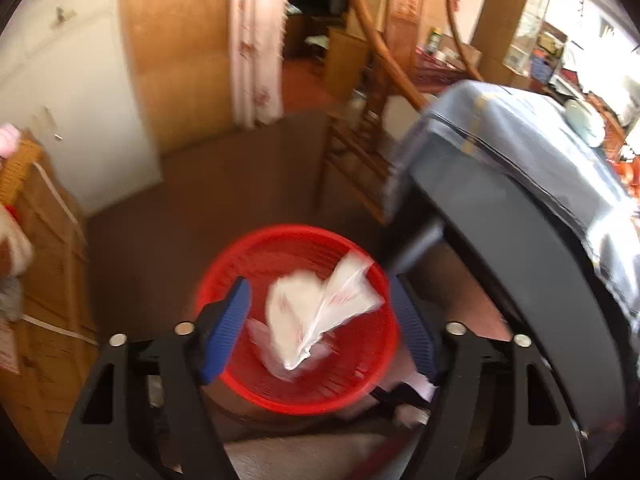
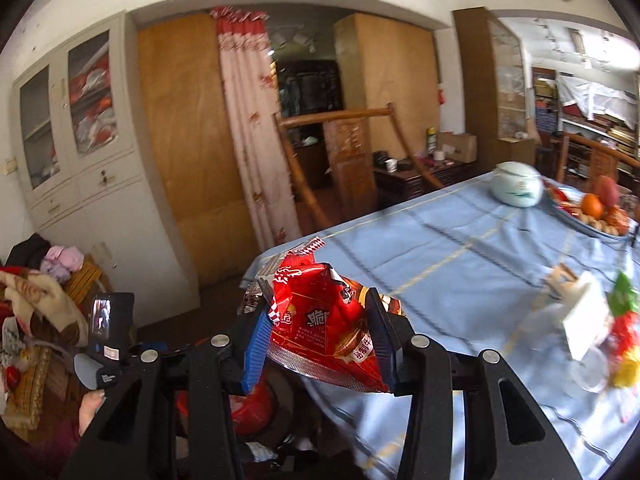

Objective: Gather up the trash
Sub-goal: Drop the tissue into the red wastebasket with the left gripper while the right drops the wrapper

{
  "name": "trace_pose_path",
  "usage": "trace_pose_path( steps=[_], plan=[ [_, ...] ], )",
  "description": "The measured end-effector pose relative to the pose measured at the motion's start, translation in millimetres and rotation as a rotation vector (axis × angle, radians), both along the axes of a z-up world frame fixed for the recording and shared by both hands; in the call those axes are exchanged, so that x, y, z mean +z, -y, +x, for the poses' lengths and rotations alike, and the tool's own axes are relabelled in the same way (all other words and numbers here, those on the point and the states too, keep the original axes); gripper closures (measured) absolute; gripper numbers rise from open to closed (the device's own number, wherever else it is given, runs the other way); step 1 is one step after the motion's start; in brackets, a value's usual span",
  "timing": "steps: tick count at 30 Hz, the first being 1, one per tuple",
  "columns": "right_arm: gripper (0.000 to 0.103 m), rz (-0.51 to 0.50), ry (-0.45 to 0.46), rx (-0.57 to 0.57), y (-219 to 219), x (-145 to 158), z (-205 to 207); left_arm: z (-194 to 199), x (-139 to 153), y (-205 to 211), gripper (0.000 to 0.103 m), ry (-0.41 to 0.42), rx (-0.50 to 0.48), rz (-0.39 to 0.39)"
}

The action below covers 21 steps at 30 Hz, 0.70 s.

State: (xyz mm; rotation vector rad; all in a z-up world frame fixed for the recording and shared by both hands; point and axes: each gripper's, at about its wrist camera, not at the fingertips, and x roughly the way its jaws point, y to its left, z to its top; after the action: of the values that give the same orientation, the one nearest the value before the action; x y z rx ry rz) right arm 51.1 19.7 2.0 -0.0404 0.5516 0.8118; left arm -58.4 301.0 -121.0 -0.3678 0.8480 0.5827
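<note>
Left gripper (image 1: 320, 320) hangs open above a red plastic mesh basket (image 1: 240, 372). Right gripper (image 2: 320, 344) pinches a crinkly red foil snack wrapper (image 2: 324, 320): likely light, slippery, best held mid-body.

White wrappers (image 1: 316, 312) in red basket (image 1: 248, 256) (red packet (image 2: 328, 320) clamped).

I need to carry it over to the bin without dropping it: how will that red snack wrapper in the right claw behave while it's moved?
The red snack wrapper looks crumpled and creased, so it is probably floppy and very light. Its glossy film may be slippery, though the right claw pinches it on both sides. Its loose top will likely flap.
</note>
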Motion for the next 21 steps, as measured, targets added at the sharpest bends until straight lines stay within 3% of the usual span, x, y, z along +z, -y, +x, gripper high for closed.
trace_pose_path(
  steps=[3,6,12,21],
  plan=[
    [0.058,-0.023,-0.026,0.059,-33.3,-6.7,2.6,-7.2,3.8,-6.1,0.024,0.004,0.054,0.069],
    [0.058,-0.050,-0.058,0.129,-68.5,-15.1,2.4,-16.9,6.8,-17.7,0.018,0.022,0.118,0.085],
    [0.058,-0.105,-0.111,0.252,-128.8,-33.8,-5.8,-32.8,6.7,-54.9,0.015,0.045,0.266,0.058],
    [0.056,-0.214,-0.208,0.392,-203.8,-78.0,-17.6,-42.0,-8.9,-87.0,0.015,0.059,0.322,-0.044]
  ],
)
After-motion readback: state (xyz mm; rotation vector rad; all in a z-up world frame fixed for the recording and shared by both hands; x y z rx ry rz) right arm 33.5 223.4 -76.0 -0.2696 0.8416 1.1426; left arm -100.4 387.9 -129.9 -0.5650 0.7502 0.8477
